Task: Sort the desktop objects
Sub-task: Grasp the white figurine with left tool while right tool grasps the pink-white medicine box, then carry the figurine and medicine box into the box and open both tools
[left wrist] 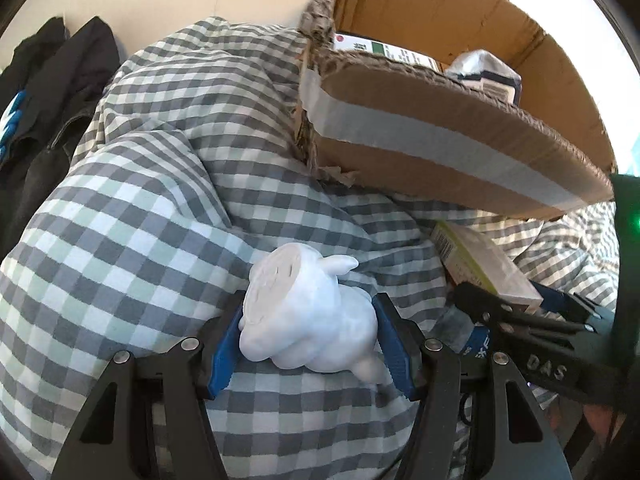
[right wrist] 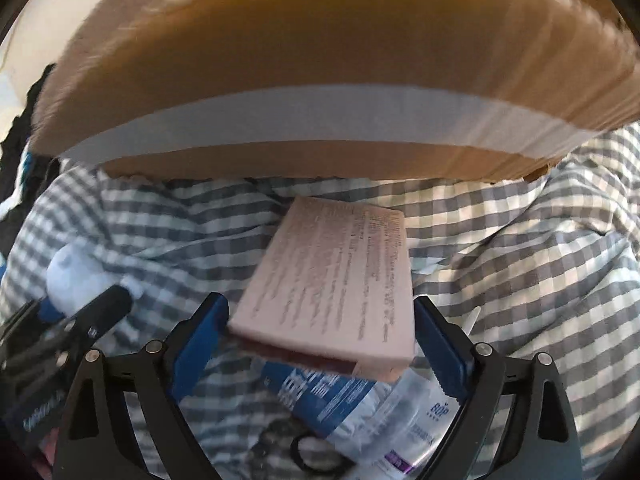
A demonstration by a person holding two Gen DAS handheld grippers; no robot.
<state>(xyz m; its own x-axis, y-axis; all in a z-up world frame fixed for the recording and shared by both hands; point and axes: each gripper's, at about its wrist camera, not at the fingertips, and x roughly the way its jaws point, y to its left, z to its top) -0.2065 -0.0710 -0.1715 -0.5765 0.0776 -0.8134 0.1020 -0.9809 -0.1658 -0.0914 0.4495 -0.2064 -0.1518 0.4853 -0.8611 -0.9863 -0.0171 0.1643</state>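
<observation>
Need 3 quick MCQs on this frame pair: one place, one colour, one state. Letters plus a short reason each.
1. Where is the cardboard box?
A. on the checked cloth
B. on a bare floor
C. on a shelf

2. What colour is the figurine?
A. red
B. white
C. green

3. What is the left claw doing?
A. standing open with nothing in it
B. holding a pen
C. gripping the figurine

Answers: 1 A, the cloth runs under its taped flap. 2 B, it is white all over. 3 C, both blue pads press its sides.
</observation>
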